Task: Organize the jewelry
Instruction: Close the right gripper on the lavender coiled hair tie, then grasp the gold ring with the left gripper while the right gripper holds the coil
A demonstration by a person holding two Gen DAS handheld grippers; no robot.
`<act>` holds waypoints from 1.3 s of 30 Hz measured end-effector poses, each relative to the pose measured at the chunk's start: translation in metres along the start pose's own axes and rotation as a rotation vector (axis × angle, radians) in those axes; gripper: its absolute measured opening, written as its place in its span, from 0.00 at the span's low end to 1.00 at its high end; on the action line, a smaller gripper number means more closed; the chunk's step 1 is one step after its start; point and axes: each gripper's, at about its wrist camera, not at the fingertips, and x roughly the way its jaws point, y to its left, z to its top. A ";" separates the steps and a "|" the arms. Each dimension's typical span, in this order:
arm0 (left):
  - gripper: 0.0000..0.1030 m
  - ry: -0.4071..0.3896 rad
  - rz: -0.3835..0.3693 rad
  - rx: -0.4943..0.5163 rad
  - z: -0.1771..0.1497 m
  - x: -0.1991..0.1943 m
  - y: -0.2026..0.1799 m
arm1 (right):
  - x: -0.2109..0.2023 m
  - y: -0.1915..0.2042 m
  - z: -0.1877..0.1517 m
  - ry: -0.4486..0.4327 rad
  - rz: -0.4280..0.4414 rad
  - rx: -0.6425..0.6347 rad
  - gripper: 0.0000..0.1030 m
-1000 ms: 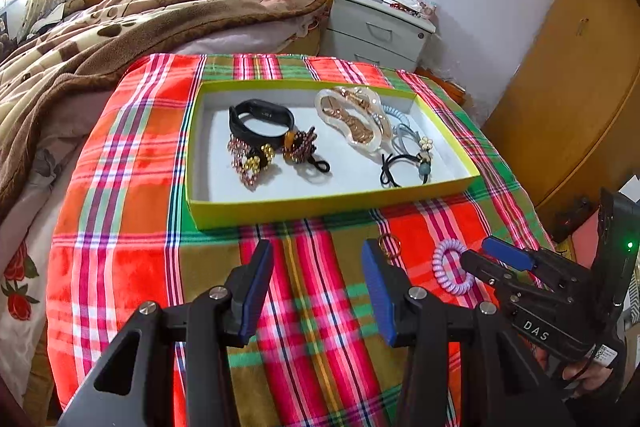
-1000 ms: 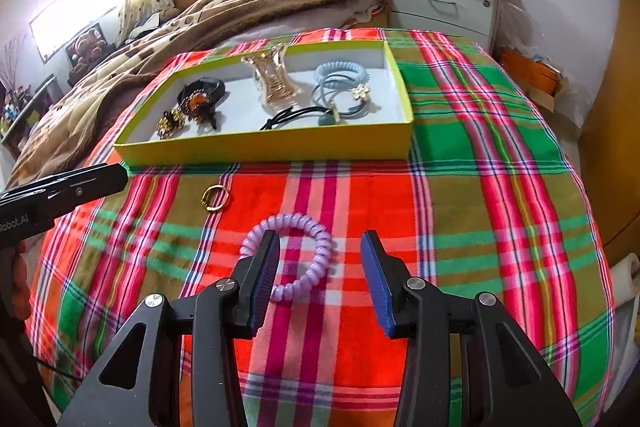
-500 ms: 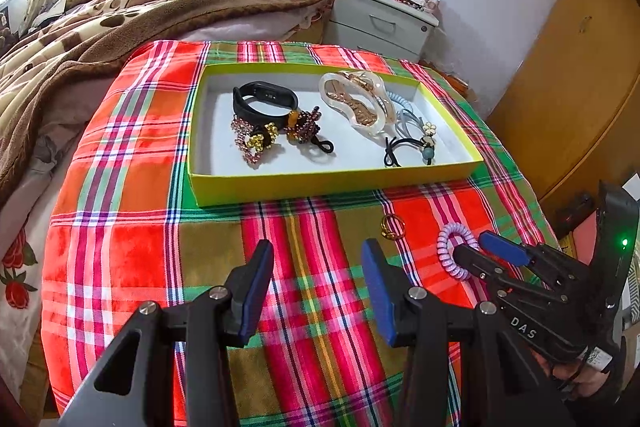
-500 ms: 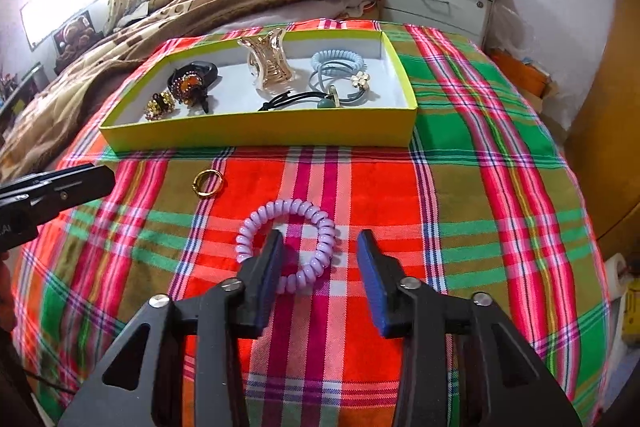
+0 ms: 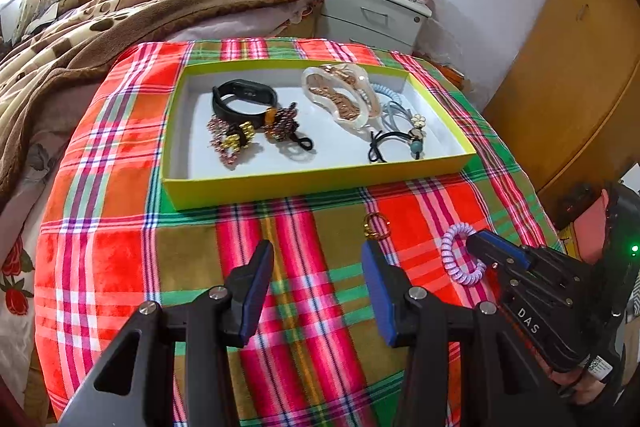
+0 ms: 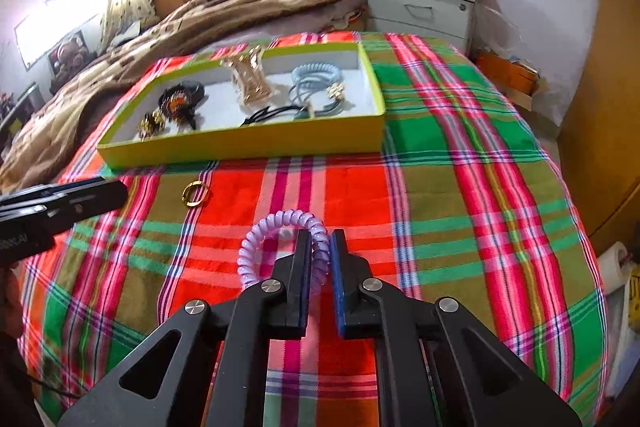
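Fingers of the right gripper [image 6: 320,247] clamp the lilac spiral hair tie [image 6: 280,227] by its near rim; light, springy, likely to stretch; left gripper [image 5: 318,267] fingers stand apart.

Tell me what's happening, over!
Right gripper shut on purple coil hair tie. Left gripper open, holding nothing. Gold ring on the cloth. Path to yellow tray clear.
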 end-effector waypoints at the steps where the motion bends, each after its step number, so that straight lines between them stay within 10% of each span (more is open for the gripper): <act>1: 0.46 0.000 -0.005 0.009 0.001 0.001 -0.003 | -0.002 -0.003 0.000 -0.009 0.004 0.010 0.09; 24: 0.46 0.062 0.035 0.140 0.007 0.047 -0.051 | -0.028 -0.036 0.003 -0.086 0.022 0.091 0.09; 39: 0.22 0.052 0.072 0.178 0.007 0.048 -0.053 | -0.028 -0.033 0.003 -0.085 0.023 0.091 0.09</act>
